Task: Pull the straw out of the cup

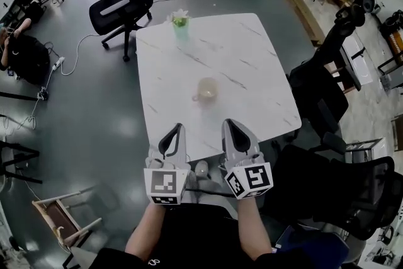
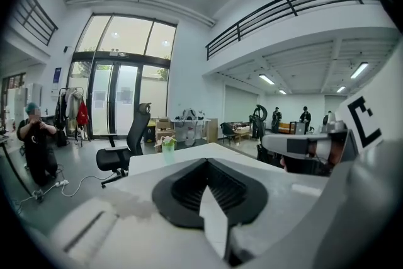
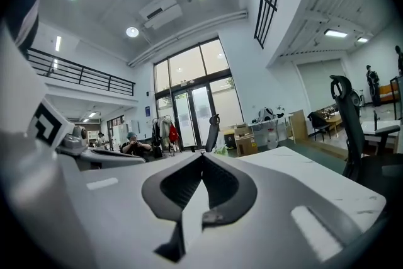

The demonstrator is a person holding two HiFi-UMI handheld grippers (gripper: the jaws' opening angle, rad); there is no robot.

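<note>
A cream cup (image 1: 206, 90) with a small handle stands near the middle of the white marble table (image 1: 252, 60). From this height I cannot make out a straw in it. My left gripper (image 1: 178, 128) and right gripper (image 1: 228, 123) hover side by side over the table's near edge, well short of the cup, both pointing at it. Each is shut with nothing between its jaws. The left gripper view shows the shut left gripper (image 2: 206, 160) above the tabletop; the right gripper view shows the same for the right gripper (image 3: 201, 155). The cup is hidden in both gripper views.
A small green vase (image 1: 181, 23) with a flower stands at the table's far edge; the vase (image 2: 167, 149) also shows in the left gripper view. A black office chair (image 1: 119, 6) stands at the far left, dark chairs (image 1: 327, 97) crowd the right side, and a wooden stool (image 1: 63, 217) sits lower left.
</note>
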